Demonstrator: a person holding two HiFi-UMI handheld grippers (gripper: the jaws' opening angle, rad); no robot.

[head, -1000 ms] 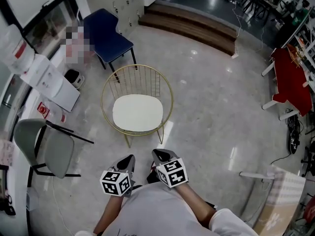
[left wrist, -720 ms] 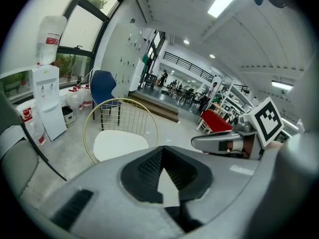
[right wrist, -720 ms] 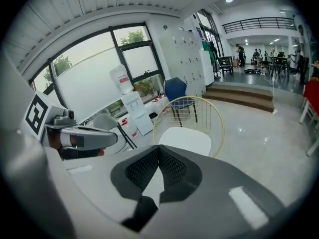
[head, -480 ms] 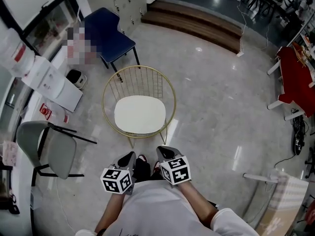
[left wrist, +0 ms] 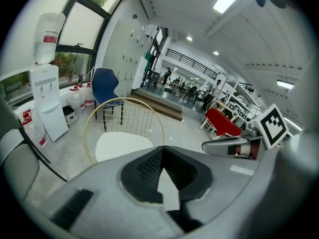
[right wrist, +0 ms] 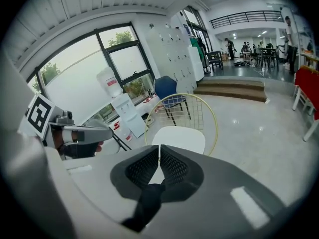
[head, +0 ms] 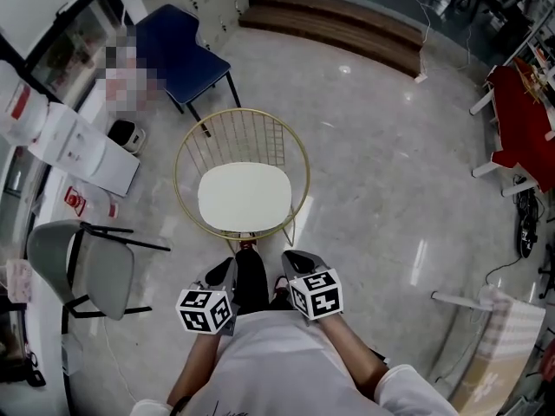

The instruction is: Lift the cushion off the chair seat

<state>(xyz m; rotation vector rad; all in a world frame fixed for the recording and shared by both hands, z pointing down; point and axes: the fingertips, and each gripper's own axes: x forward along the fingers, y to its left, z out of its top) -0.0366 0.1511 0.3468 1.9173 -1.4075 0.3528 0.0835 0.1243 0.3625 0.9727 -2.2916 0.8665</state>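
Note:
A white cushion [head: 244, 198] lies flat on the seat of a round gold wire chair [head: 299, 159]. The cushion [left wrist: 122, 144] shows ahead in the left gripper view, and the cushion [right wrist: 179, 138] also lies ahead in the right gripper view. My left gripper [head: 227, 270] hovers just short of the chair's front rim, shut with nothing between its jaws. My right gripper [head: 292, 259] is beside it, also shut and empty. Neither touches the cushion or the chair.
A blue chair [head: 185, 55] stands behind the gold one. A grey chair [head: 87, 267] and a white water dispenser [head: 74, 146] are at the left. Wooden steps [head: 338, 24] run along the back, and a red table [head: 525, 115] is at the right.
Both grippers have moved forward toward the chair's front rim, and the chair now sits closer in the head view. Both stayed shut.

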